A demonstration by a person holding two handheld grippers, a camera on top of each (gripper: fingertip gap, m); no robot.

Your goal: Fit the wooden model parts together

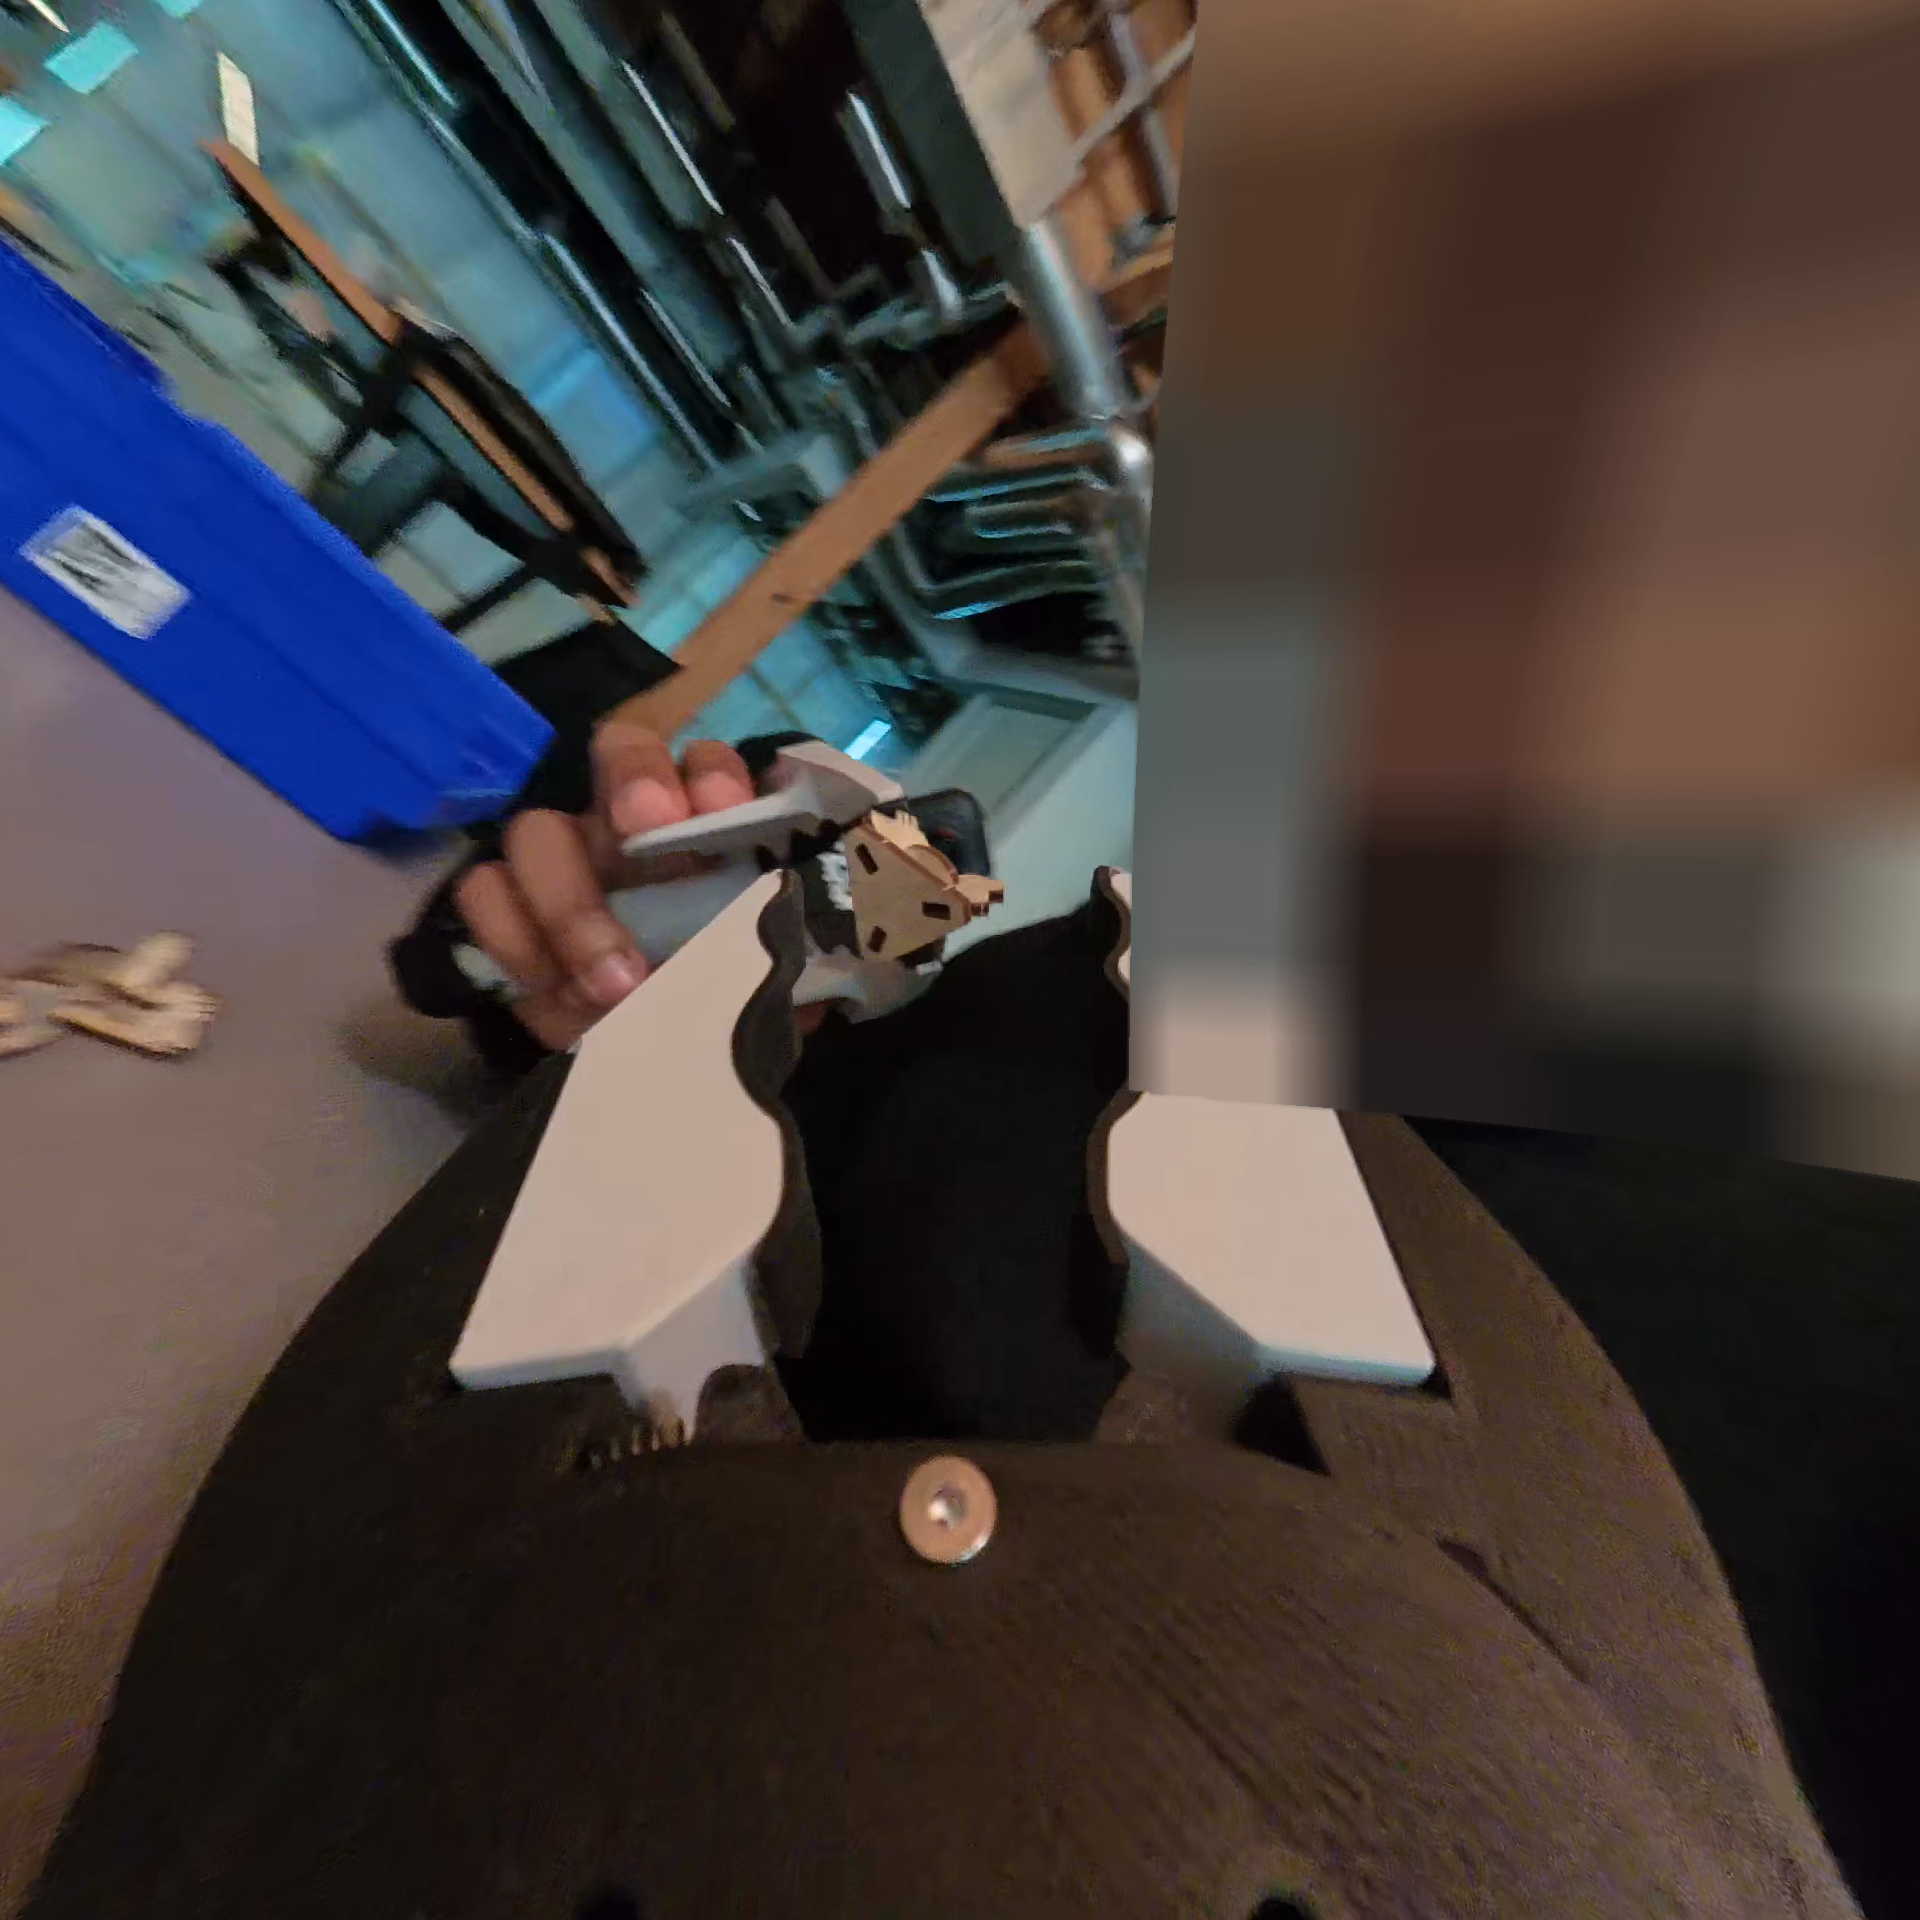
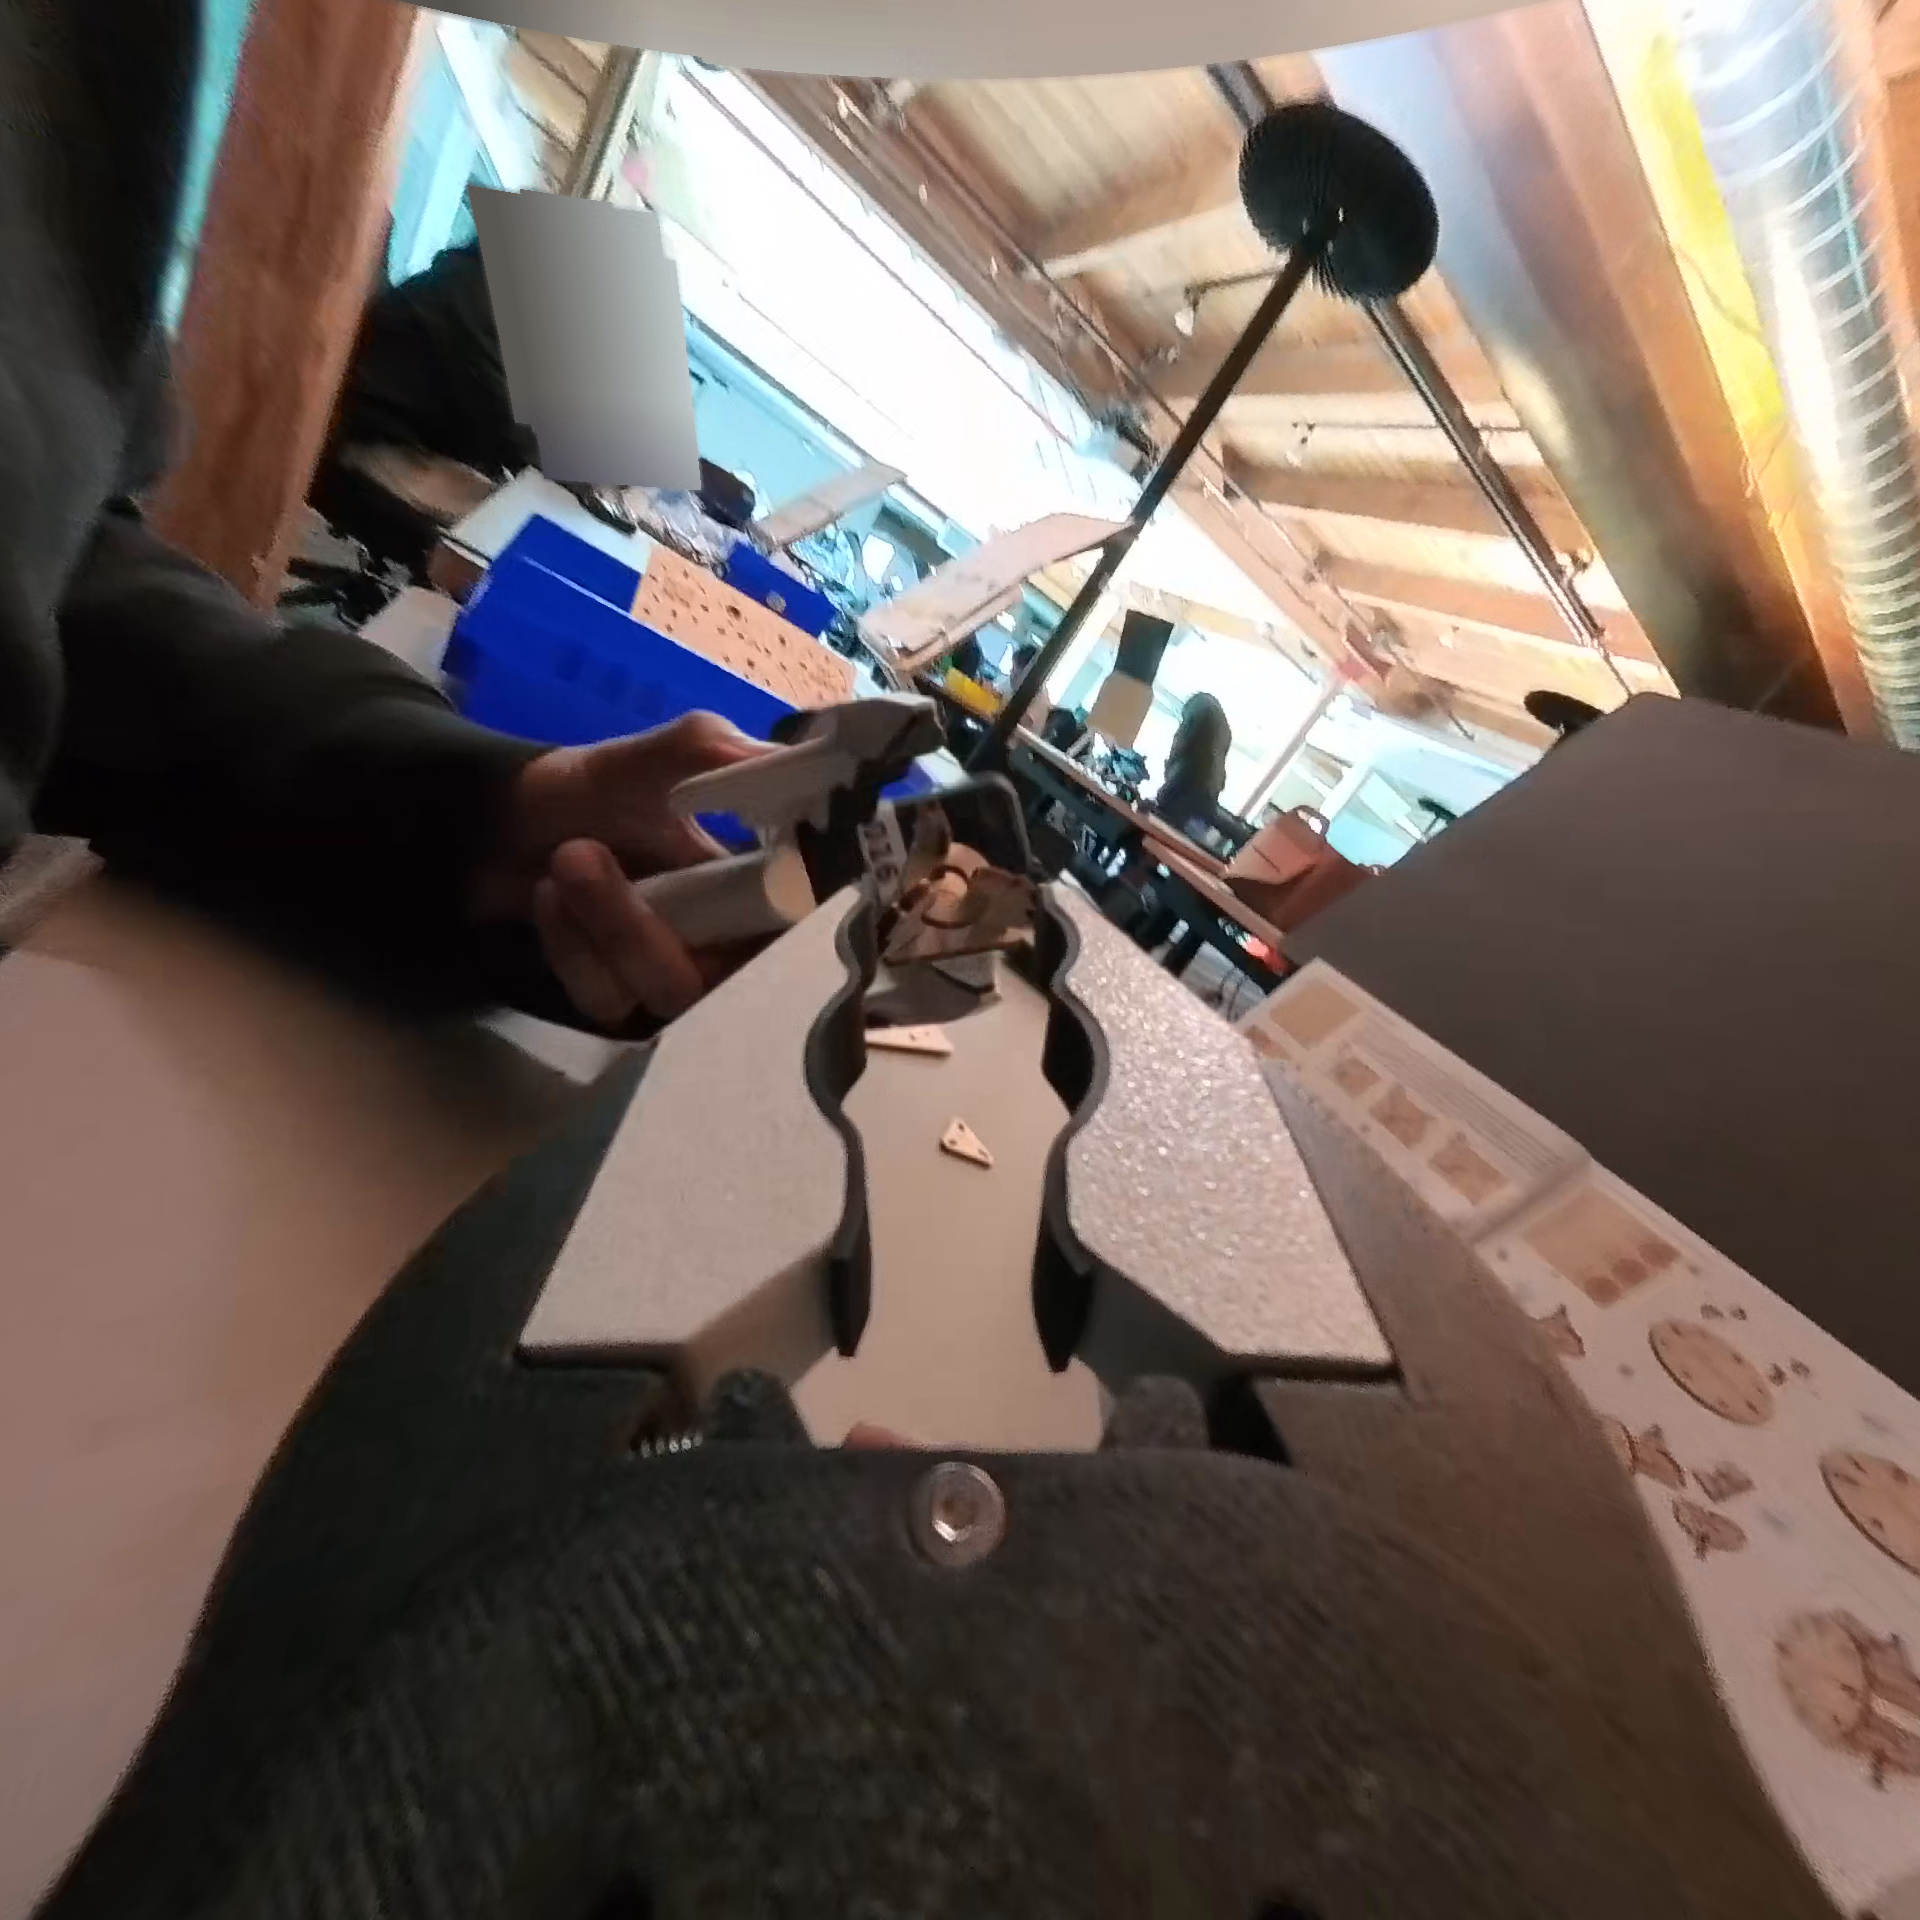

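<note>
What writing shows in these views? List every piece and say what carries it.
White sticker on the blue bin: blurred, unreadable.
Small white tag on the left gripper: short print, not copied here.
Illustrated instruction sheet: print too small to read.

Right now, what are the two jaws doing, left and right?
Left gripper: jaws open, nothing between them.
Right gripper: jaws closed on a small wooden assembly, also seen from the left view.

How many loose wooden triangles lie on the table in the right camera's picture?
2, framed by the right hand-held gripper: the farther triangle at left, the nearer triangle midway. Others may be hidden.
</note>
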